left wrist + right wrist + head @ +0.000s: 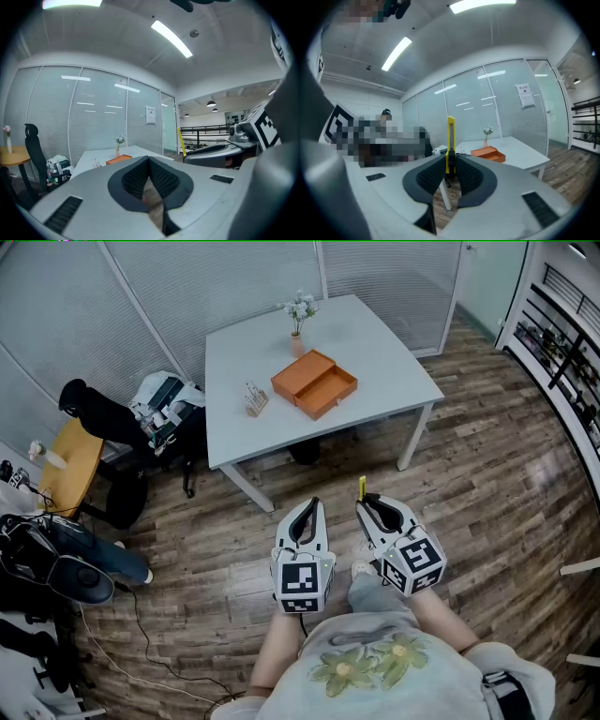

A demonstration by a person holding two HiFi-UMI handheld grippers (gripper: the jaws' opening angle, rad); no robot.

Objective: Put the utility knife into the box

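Note:
An open orange box (pixel 315 383) lies on the white table (pixel 375 343), far ahead of both grippers. My right gripper (pixel 367 503) is shut on a yellow utility knife (pixel 362 487), which sticks up past the fingertips. In the right gripper view the knife (pixel 450 138) stands upright between the dark pads, with the box (pixel 488 153) on the table beyond. My left gripper (pixel 310 506) is held beside the right one, shut with nothing in it. Its tips meet in the left gripper view (pixel 149 160), where the box (pixel 118 160) is a small orange shape far off.
A vase of flowers (pixel 298 322) and a small holder (pixel 255 398) also stand on the table. A black chair (pixel 103 418), bags (pixel 164 409) and a wooden side table (pixel 70 460) crowd the left. Cables (pixel 141 643) run over the wooden floor.

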